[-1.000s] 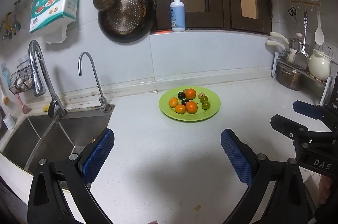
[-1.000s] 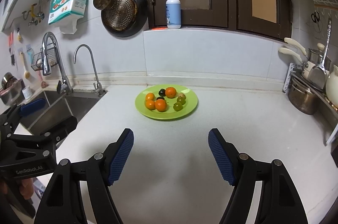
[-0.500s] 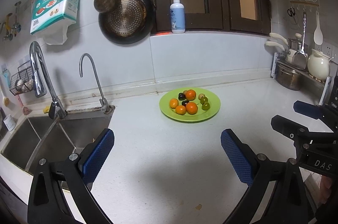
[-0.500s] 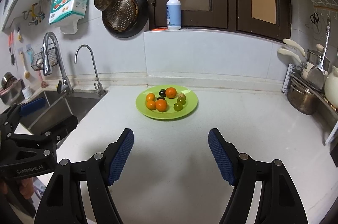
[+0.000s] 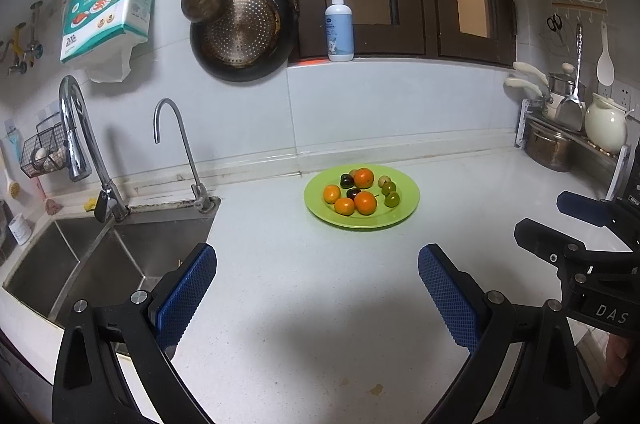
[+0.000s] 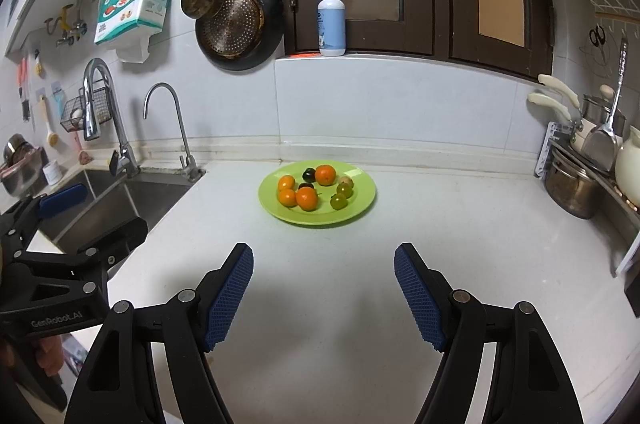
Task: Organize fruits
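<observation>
While both grippers hang above the white countertop point(image 6: 460, 224), neither holds anything: the left gripper point(image 5: 318, 288) has its blue pads point(image 5: 186, 290) spread wide, and the right gripper point(image 6: 324, 290) likewise has its pads point(image 6: 418, 294) well apart. Green plate point(image 6: 362, 202) lies at 12 o'clock of the right gripper, near the back wall; from the left wrist view it sits at about 1 o'clock point(image 5: 408, 202). On the plate: four oranges point(image 6: 307, 199) toward 9 o'clock, two dark fruits point(image 6: 308, 175) among them, two green fruits point(image 6: 338, 201) toward 3 o'clock, one pale fruit point(image 6: 346, 181) beside those. Sink point(image 5: 80, 264) at 9 o'clock of the plate, with two faucets point(image 5: 176, 148) behind. Pump bottle point(image 6: 331, 20) stands on the ledge above.
</observation>
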`<move>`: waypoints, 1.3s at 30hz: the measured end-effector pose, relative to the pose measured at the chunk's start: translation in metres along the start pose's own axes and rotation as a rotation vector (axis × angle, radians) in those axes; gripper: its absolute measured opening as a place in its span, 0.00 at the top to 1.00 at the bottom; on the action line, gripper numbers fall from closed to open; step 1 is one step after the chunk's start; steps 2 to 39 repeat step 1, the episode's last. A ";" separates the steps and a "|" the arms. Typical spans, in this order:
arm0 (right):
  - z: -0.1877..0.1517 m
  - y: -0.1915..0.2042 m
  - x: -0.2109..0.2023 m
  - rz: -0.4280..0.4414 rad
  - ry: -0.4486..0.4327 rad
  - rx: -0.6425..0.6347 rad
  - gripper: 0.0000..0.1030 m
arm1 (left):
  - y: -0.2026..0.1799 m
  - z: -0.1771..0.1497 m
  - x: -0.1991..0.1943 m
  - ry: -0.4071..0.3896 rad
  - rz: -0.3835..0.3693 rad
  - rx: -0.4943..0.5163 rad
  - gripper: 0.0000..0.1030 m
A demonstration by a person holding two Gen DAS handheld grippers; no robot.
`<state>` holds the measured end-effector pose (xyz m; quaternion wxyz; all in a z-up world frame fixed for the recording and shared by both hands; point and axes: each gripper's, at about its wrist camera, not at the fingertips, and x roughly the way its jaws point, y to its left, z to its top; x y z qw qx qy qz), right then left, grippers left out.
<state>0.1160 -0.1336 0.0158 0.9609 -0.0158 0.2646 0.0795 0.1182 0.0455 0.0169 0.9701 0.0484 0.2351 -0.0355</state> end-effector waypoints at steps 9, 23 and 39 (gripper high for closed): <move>0.000 0.000 0.000 0.001 0.000 -0.001 0.28 | 0.000 0.000 0.000 0.001 0.001 -0.001 0.00; 0.000 0.000 0.000 0.001 0.000 -0.001 0.28 | 0.000 0.000 0.000 0.001 0.001 -0.001 0.00; 0.000 0.000 0.000 0.001 0.000 -0.001 0.28 | 0.000 0.000 0.000 0.001 0.001 -0.001 0.00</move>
